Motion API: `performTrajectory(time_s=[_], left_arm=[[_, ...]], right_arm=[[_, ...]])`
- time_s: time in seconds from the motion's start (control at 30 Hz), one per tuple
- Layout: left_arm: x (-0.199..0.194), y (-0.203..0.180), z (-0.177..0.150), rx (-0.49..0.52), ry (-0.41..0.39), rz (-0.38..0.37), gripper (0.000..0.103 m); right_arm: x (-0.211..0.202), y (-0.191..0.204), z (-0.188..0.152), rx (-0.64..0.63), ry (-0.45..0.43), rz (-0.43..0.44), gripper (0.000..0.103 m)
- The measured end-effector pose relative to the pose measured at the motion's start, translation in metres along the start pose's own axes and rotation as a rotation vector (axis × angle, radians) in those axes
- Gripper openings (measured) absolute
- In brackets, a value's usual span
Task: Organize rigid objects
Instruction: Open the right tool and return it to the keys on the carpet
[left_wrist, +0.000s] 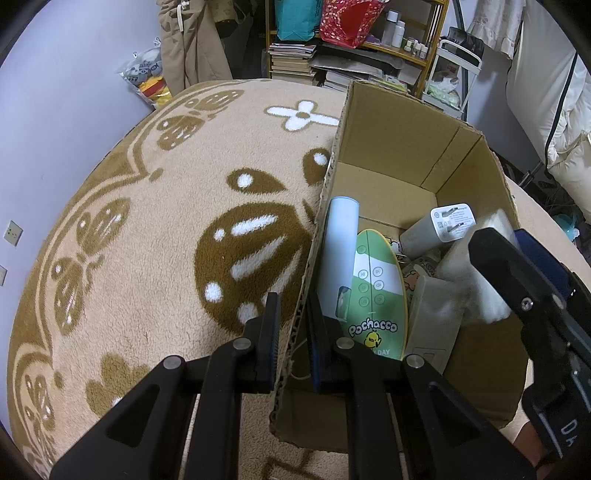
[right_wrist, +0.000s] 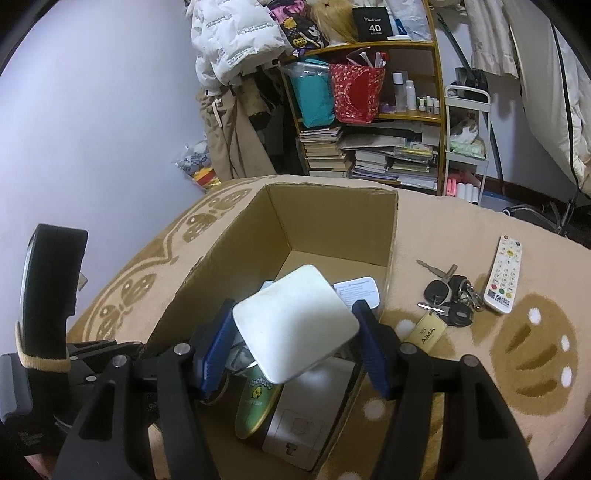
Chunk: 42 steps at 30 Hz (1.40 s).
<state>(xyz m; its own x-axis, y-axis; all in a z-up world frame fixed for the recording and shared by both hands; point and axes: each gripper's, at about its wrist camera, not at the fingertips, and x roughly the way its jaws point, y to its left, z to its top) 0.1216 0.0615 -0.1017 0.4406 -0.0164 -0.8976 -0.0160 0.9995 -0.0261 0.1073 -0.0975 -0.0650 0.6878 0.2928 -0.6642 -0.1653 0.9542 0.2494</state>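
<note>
White square block (right_wrist: 295, 325) between right hand-held gripper (right_wrist: 295, 343) pads, over box (right_wrist: 332, 210).

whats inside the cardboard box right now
Inside the cardboard box: a pale tube, a green Pochacco remote, a white charger and grey boxes. The white block hides things beneath.

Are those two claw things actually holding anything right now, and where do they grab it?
The left gripper pinches the cardboard box by its side wall. The right gripper holds a white square block by two opposite edges, above the box.
</note>
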Motion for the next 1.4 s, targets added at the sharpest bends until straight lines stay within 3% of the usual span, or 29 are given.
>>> performTrajectory(time_s=[0.23, 0.3, 0.6, 0.8, 1.13, 1.4], left_arm=[[-0.001, 0.001, 0.000, 0.002, 0.001, -0.001, 0.012], [-0.001, 0.001, 0.000, 0.003, 0.001, -0.001, 0.012], [-0.001, 0.001, 0.000, 0.001, 0.001, -0.004, 0.012], [-0.002, 0.002, -0.001, 0.001, 0.002, -0.005, 0.012], [-0.001, 0.002, -0.001, 0.000, 0.002, -0.005, 0.012], [-0.001, 0.001, -0.001, 0.001, 0.003, -0.004, 0.013]], right_arm=[[-0.006, -0.003, 0.004, 0.016, -0.011, 0.010, 0.078], [-0.009, -0.003, 0.005, 0.012, -0.025, -0.003, 0.088], [-0.021, -0.018, 0.012, 0.033, -0.061, -0.052, 0.096], [-0.021, -0.048, 0.015, 0.056, -0.062, -0.131, 0.096], [-0.008, -0.093, 0.006, 0.180, -0.036, -0.174, 0.096], [0.018, -0.113, -0.005, 0.192, 0.015, -0.216, 0.096]])
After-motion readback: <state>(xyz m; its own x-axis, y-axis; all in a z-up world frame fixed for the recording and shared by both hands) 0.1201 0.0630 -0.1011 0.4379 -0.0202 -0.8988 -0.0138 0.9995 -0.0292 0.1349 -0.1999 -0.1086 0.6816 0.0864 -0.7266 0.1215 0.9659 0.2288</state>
